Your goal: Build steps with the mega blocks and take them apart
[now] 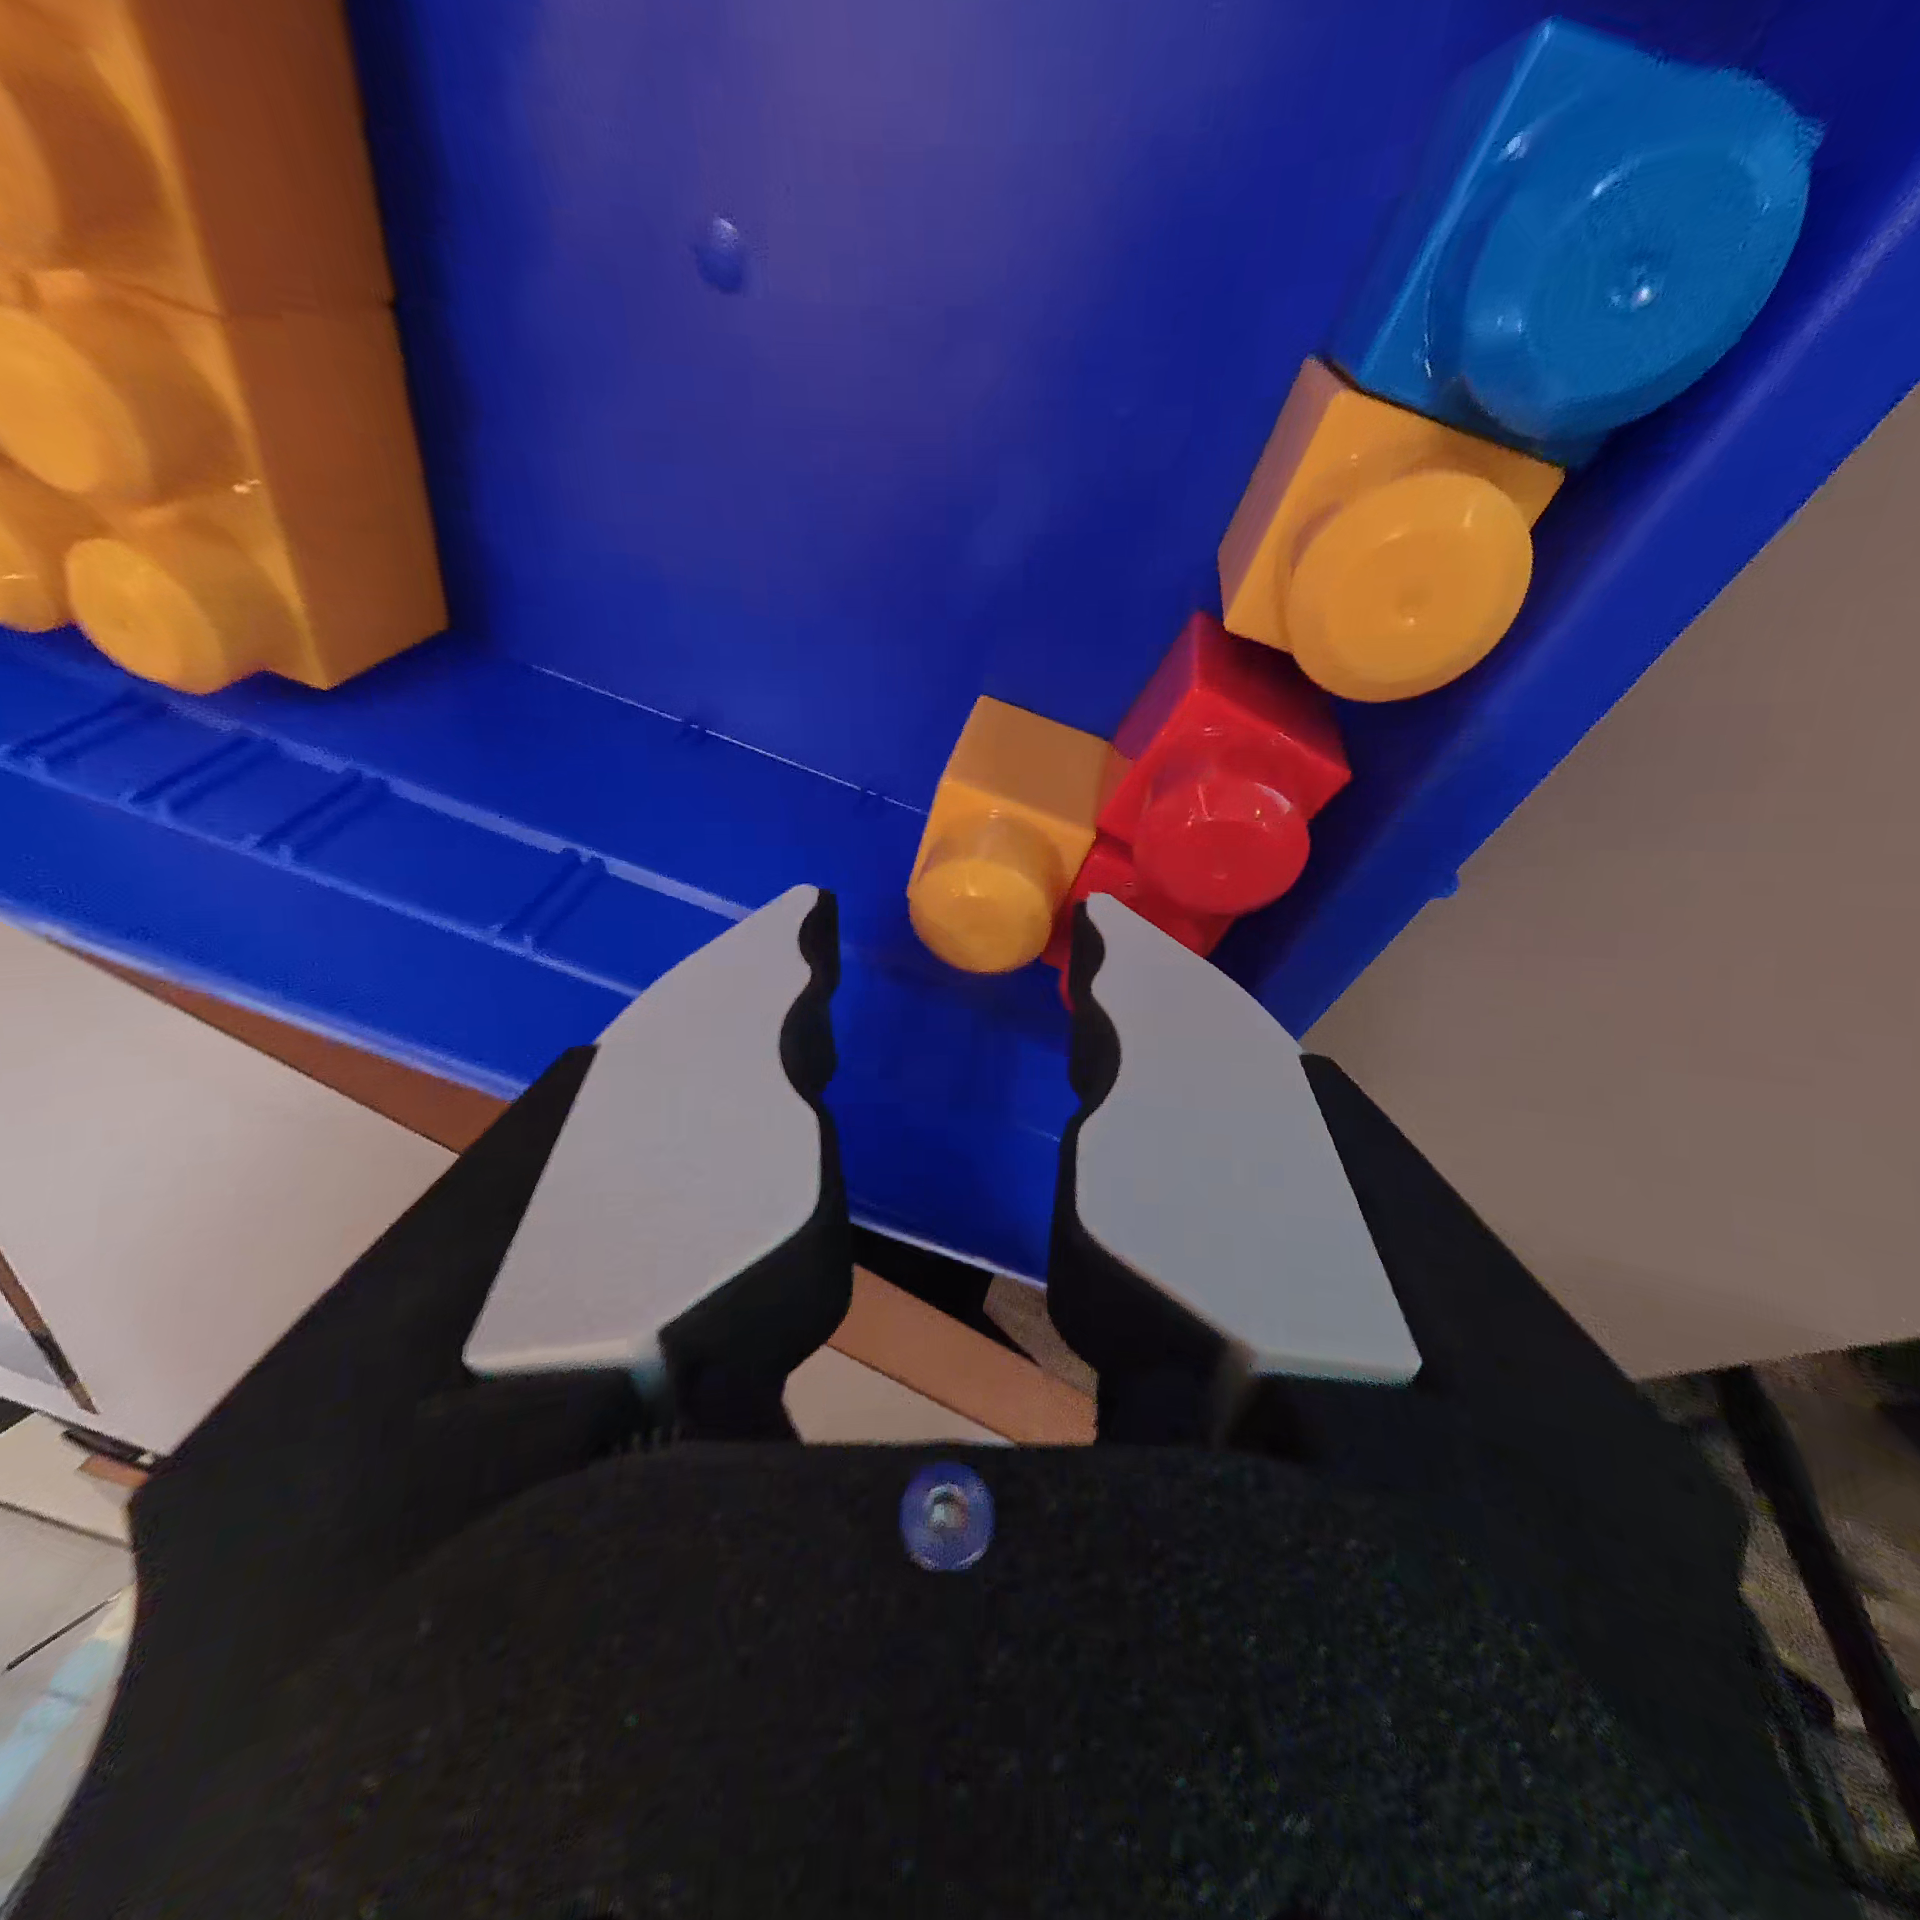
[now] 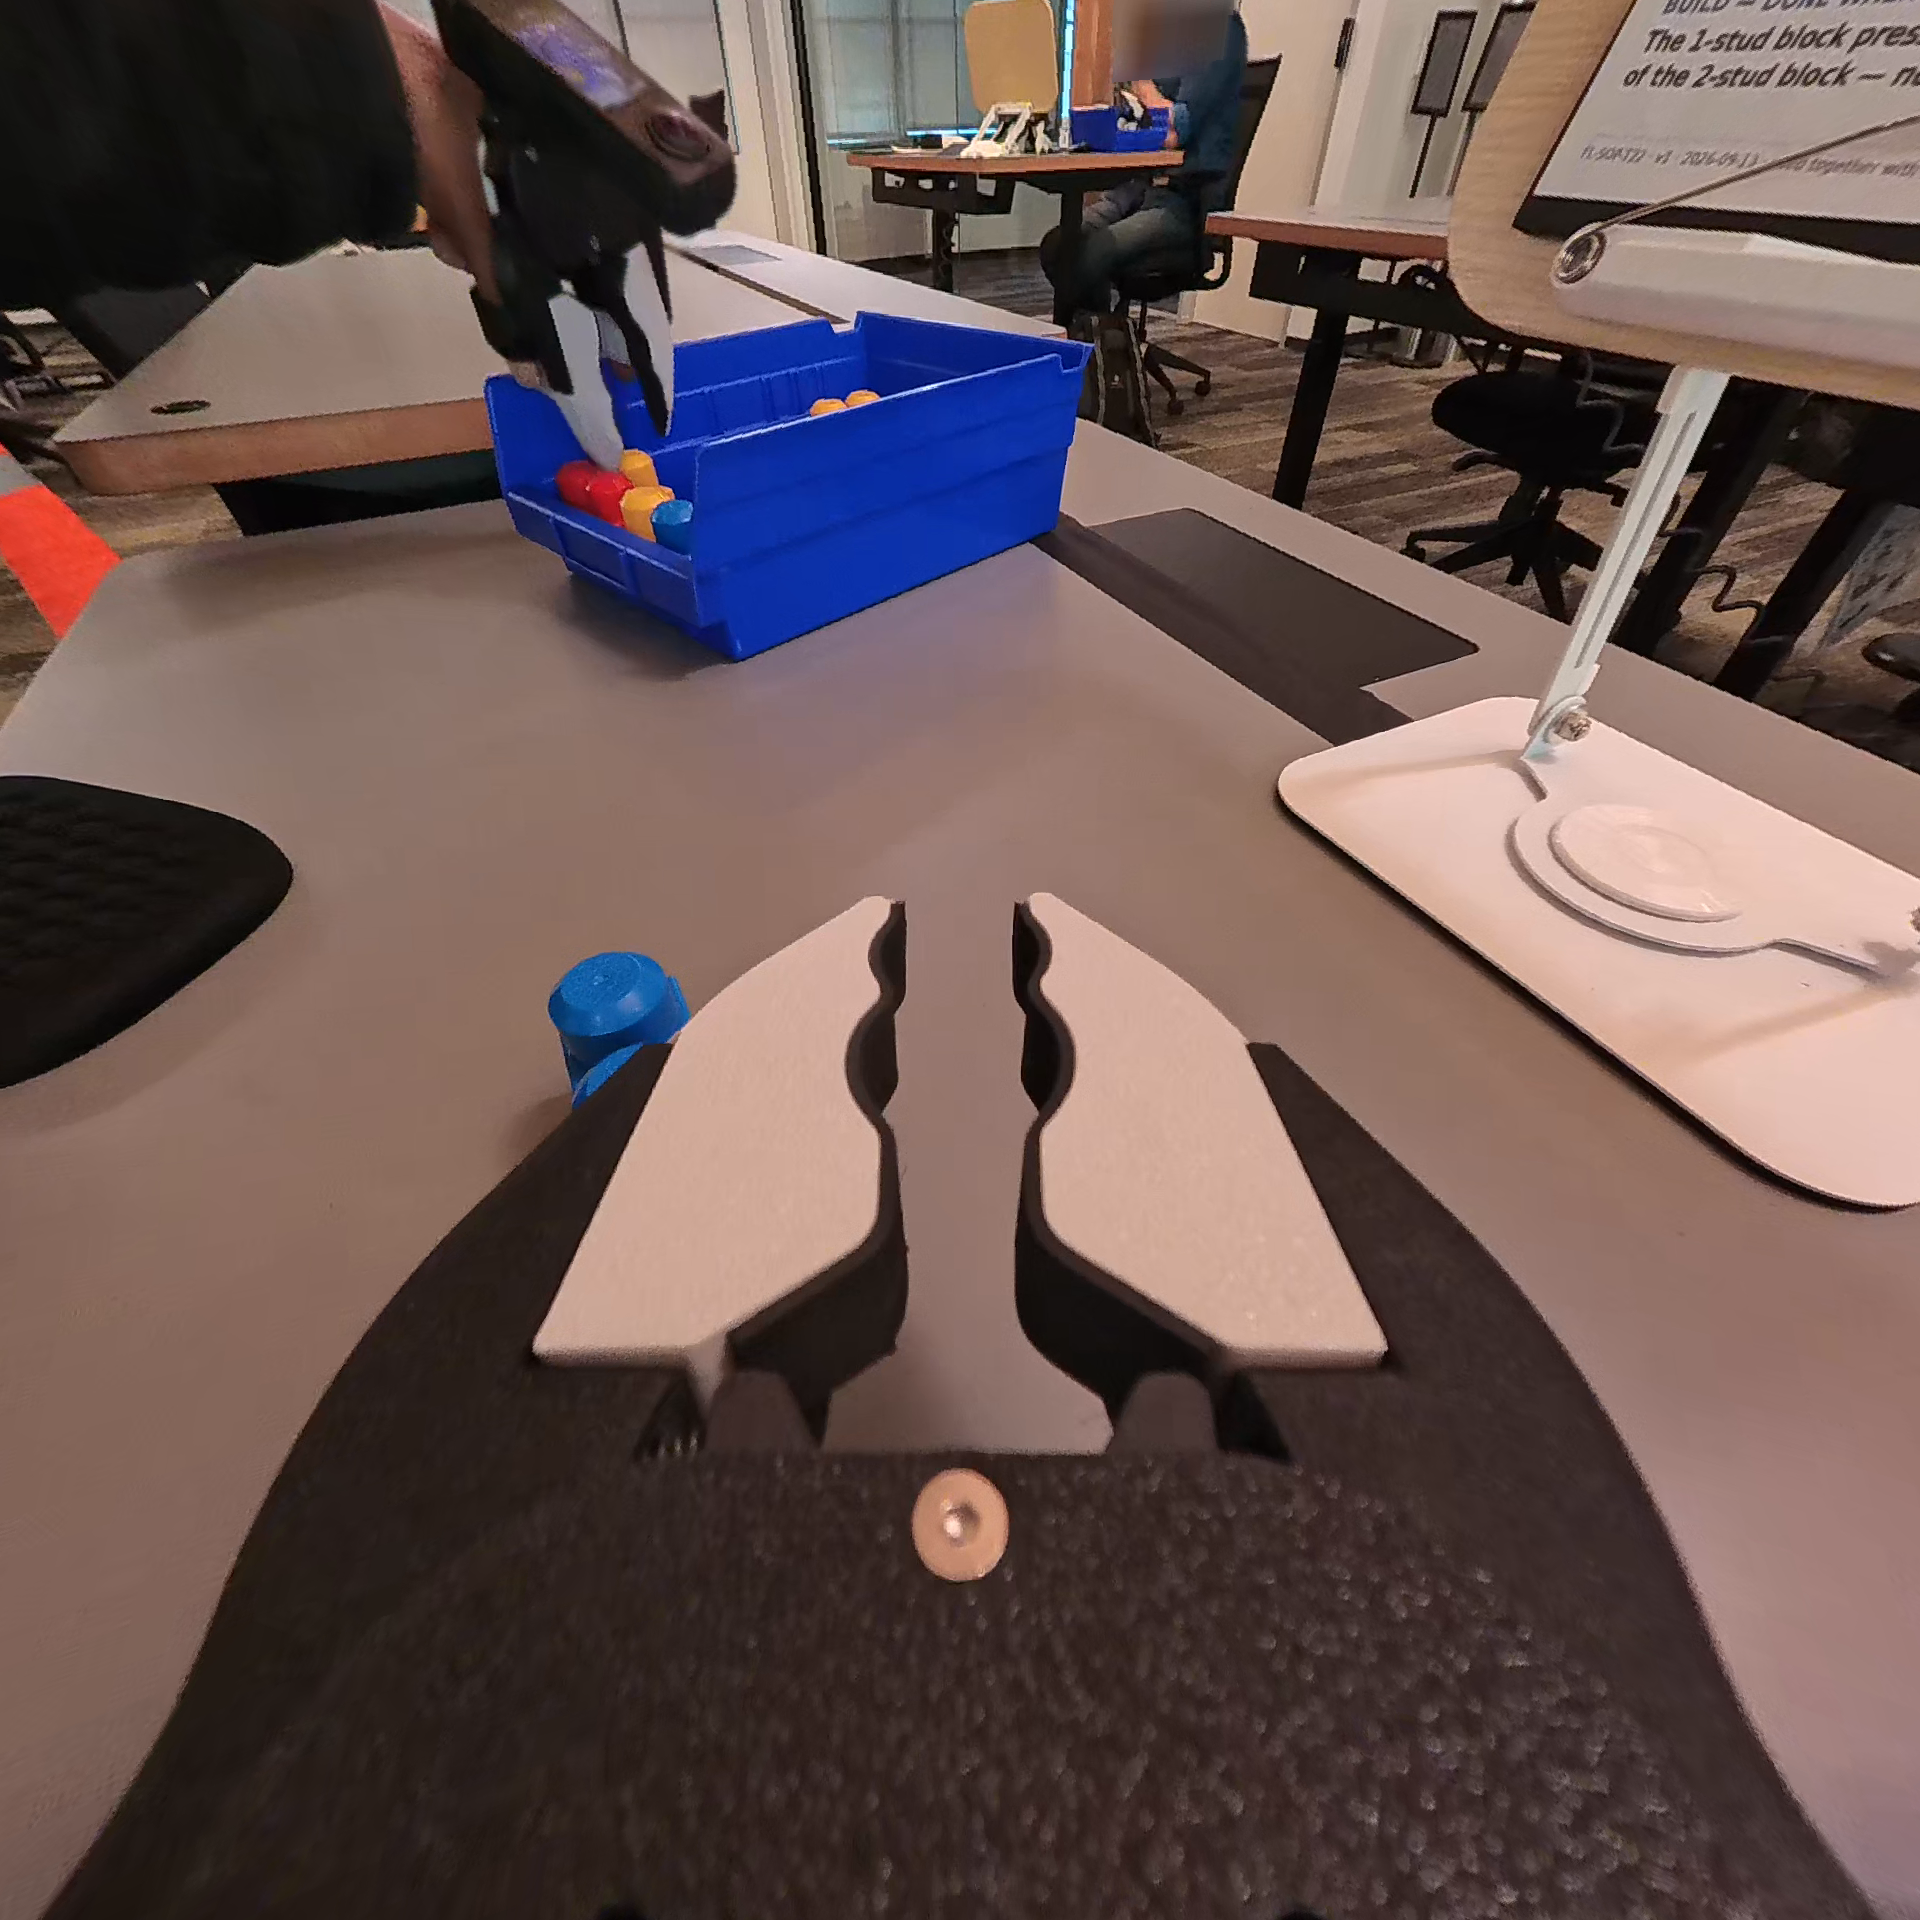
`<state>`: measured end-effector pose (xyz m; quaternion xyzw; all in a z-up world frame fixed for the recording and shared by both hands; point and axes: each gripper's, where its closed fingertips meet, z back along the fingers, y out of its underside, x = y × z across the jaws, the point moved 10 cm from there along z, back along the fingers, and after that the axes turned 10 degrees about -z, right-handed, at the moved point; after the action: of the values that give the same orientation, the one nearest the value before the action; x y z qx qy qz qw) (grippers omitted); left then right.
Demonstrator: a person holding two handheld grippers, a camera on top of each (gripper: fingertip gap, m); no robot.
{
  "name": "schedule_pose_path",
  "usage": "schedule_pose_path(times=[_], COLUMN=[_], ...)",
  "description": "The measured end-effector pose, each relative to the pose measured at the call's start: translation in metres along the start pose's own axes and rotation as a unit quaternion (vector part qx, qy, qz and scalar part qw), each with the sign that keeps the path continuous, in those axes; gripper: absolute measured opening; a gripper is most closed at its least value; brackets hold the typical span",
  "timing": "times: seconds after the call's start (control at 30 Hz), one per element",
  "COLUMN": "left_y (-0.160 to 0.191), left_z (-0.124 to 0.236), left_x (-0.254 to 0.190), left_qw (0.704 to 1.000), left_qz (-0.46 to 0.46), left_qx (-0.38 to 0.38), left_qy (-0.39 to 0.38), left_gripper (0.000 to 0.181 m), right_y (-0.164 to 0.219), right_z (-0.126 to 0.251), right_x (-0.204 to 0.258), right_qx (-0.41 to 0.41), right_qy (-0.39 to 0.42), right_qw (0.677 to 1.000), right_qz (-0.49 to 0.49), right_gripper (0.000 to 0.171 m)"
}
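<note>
Small one-stud blocks, orange (image 1: pixel 1013 831), red (image 1: pixel 1226 800) and blue (image 1: pixel 1590 249), line the bin (image 1: pixel 831 468) at right. The left hand-held gripper (image 1: pixel 951 925) hangs released above them. The right hand-held gripper (image 2: pixel 958 909) is released too, over the surface (image 2: pixel 727 748).

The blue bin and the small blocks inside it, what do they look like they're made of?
Blue bin: looks like rigid moulded plastic, semi-gloss, with moulded ribs on its wall. Red block and neighbouring orange block: apparently hard glossy plastic, with bright highlights on their round studs.
</note>
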<state>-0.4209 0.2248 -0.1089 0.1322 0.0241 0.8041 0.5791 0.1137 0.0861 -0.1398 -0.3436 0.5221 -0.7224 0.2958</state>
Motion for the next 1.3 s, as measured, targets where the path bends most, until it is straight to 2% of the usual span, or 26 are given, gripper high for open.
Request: schedule_pose_path(times=[0.1,0.17,0.23,0.33,0.5,0.67,0.83,0.97,1.13,1.3], left_y=[-0.005,-0.009,-0.012,-0.016,-0.027,-0.060,-0.106,-0.151,-0.210,-0.248], left_z=[-0.010,-0.018,-0.017,-0.008,0.039,0.103,0.144,0.144,0.118,0.095], left_x=[0.000,0.000,0.002,0.004,0.001,-0.032,-0.085,-0.129,-0.175,-0.206], left_qw=[0.999,0.997,0.996,0.996,0.994,0.981,0.972,0.961,0.941,0.930], left_qz=[-0.025,-0.042,-0.053,-0.052,-0.052,-0.095,-0.177,-0.251,-0.322,-0.358], left_qx=[0.036,0.058,0.075,0.065,-0.019,-0.103,-0.114,-0.101,-0.103,-0.082], left_qy=[0.005,0.015,0.010,-0.010,-0.089,-0.135,-0.108,-0.062,-0.015,0.012], left_gripper=[0.041,0.031,0.030,0.030,0.029,0.029,0.029,0.029,0.029,0.029], right_y=[0.001,0.001,0.002,0.001,-0.001,0.000,0.001,0.000,-0.002,-0.003], right_z=[-0.001,-0.002,-0.001,0.000,0.000,-0.001,-0.003,-0.002,0.001,0.003], right_x=[0.000,0.000,0.000,-0.001,-0.001,-0.001,0.000,0.000,-0.001,-0.002], right_qx=[0.003,0.006,0.009,0.007,-0.001,0.002,0.006,0.004,-0.002,-0.002], right_qy=[0.000,-0.002,0.000,0.002,0.004,0.004,0.004,0.005,0.006,0.011], right_qw=[1.000,1.000,1.000,1.000,1.000,1.000,1.000,1.000,1.000,1.000], right_qz=[-0.001,-0.001,0.002,0.001,0.000,0.001,0.003,0.003,0.002,0.004], right_gripper=[0.019,0.019,0.019,0.019,0.019,0.019,0.019,0.019,0.019,0.019])
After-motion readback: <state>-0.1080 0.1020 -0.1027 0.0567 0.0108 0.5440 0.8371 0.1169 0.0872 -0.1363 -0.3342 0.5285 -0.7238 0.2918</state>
